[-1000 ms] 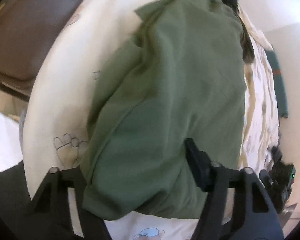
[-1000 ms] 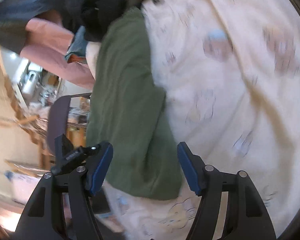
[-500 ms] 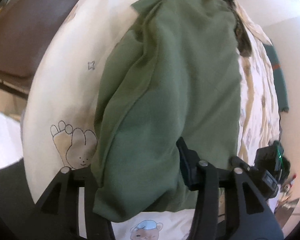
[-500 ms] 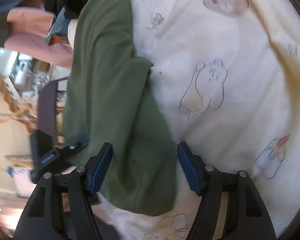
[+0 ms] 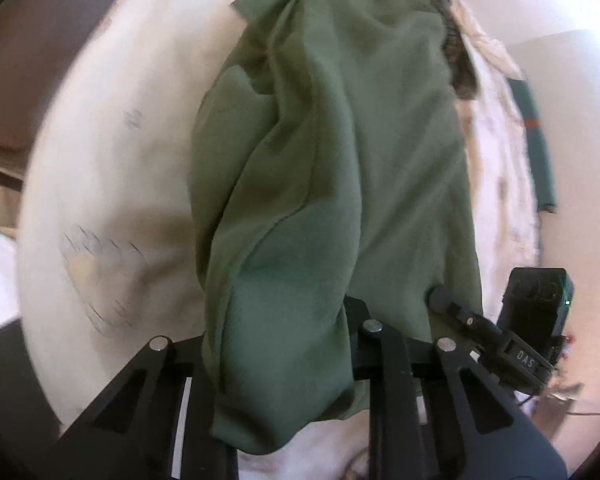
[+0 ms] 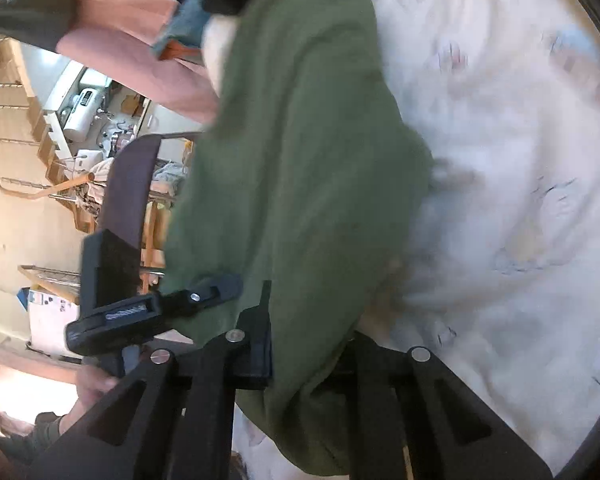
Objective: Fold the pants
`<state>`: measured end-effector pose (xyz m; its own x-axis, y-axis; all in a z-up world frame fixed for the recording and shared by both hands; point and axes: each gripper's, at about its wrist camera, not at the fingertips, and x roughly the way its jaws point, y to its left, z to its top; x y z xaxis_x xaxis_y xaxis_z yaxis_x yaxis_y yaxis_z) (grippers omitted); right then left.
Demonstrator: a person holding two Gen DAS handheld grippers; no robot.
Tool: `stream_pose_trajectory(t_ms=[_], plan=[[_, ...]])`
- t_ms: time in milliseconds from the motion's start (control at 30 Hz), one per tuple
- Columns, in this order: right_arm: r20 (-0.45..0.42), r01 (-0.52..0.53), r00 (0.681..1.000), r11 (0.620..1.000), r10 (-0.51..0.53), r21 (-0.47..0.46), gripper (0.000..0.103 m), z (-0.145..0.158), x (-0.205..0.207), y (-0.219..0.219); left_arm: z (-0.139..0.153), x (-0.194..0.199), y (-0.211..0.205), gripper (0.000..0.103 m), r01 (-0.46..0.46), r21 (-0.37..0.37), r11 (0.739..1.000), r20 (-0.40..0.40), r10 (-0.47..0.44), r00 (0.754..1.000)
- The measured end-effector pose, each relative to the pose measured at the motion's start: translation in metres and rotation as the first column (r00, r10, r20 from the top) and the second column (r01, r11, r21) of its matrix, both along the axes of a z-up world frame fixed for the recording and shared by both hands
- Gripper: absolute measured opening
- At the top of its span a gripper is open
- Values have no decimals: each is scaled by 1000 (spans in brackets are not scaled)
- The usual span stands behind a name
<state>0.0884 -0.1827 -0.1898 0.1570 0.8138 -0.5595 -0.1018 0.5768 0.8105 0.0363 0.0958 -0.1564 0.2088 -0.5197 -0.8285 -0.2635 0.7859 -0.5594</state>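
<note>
Left wrist view, rumpled green pants (image 5: 340, 184) bunched lengthwise, left claw (image 5: 276, 340) and right claw (image 6: 304, 344) closing on fabric.

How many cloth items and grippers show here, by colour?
Green pants: 1
Cream printed bedcover: 1
Pink garment: 1
Teal cloth: 1
Black grippers: 2, left gripper, right gripper, both closing on the pants
Total: 6
</note>
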Motion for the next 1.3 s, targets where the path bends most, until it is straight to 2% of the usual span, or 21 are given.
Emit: stream_pose_trajectory(t_ms=[100, 167, 267, 333, 367, 400, 433, 467, 533, 600, 667, 767, 800, 833, 933, 967, 1033, 1100, 1167, 1233, 1300], plan=[[-5, 32, 999, 999, -32, -7, 12, 26, -16, -28, 11, -21, -15, 19, 32, -90, 995, -14, -33, 999], [-31, 27, 999, 999, -28, -38, 12, 37, -32, -45, 17, -44, -33, 19, 78, -115, 990, -34, -82, 996], [-148, 15, 989, 997, -26, -75, 13, 39, -72, -68, 22, -81, -57, 22, 142, -95, 985, -79, -149, 986], [-211, -3, 977, 993, -21, -117, 20, 34, -88, -67, 16, -101, -61, 30, 148, -36, 988, -145, -152, 978], [-253, 1, 967, 992, -33, -127, 26, 26, -96, -66, 12, -105, -62, 36, 156, 5, 988, -163, -153, 975], [-289, 17, 956, 990, -58, -142, 44, 18, -99, -64, 6, -107, -59, 50, 168, 65, 984, -178, -154, 972], [-307, 25, 948, 983, -81, -183, 61, 15, -100, -64, 4, -107, -54, 59, 156, 107, 982, -200, -132, 971], [-324, 28, 941, 978, -95, -207, 85, 16, -101, -64, 5, -108, -45, 73, 120, 141, 983, -226, -87, 970], [-300, 7, 951, 977, -72, -213, 87, 26, -104, -64, 23, -109, -28, 78, 81, 196, 977, -187, -44, 981], [-242, -6, 968, 964, -61, -265, 87, 46, -108, -69, 49, -108, -17, 85, 86, 284, 955, -116, -55, 992], [-197, -4, 979, 968, -47, -251, 87, 64, -106, -76, 75, -102, -5, 85, 67, 324, 944, -48, -55, 997], [-60, 1, 998, 959, -19, -284, 87, 99, -96, -85, 100, -88, 8, 85, 43, 356, 933, 36, -60, 998], [10, -5, 1000, 949, 8, -316, 87, 117, -86, -83, 108, -74, 5, 85, 46, 372, 927, 68, -76, 995], [43, -7, 999, 944, 23, -330, 87, 126, -82, -82, 116, -63, 3, 85, 46, 385, 922, 91, -88, 992], [175, -25, 981, 945, 87, -325, 87, 177, -55, -75, 141, -25, -1, 85, 23, 353, 935, 174, -89, 981], [242, -11, 966, 947, 93, -320, 87, 201, -43, -77, 148, -12, -2, 85, 10, 336, 942, 208, -84, 974], [291, 5, 952, 943, 97, -333, 87, 223, -25, -82, 161, 20, -5, 85, 17, 322, 947, 250, -102, 963], [319, 27, 945, 950, 77, -311, 87, 242, 5, -88, 163, 51, -9, 85, 12, 320, 947, 284, -108, 953], [321, 58, 947, 958, 36, -281, 87, 246, 30, -94, 158, 84, -19, 85, 32, 335, 942, 308, -142, 941], [292, 87, 956, 965, -11, -249, 87, 234, 72, -92, 141, 119, -29, 85, 55, 374, 926, 315, -183, 931], [273, 102, 962, 952, -21, -288, 87, 214, 102, -84, 118, 153, -39, 79, 95, 385, 918, 282, -215, 935]])
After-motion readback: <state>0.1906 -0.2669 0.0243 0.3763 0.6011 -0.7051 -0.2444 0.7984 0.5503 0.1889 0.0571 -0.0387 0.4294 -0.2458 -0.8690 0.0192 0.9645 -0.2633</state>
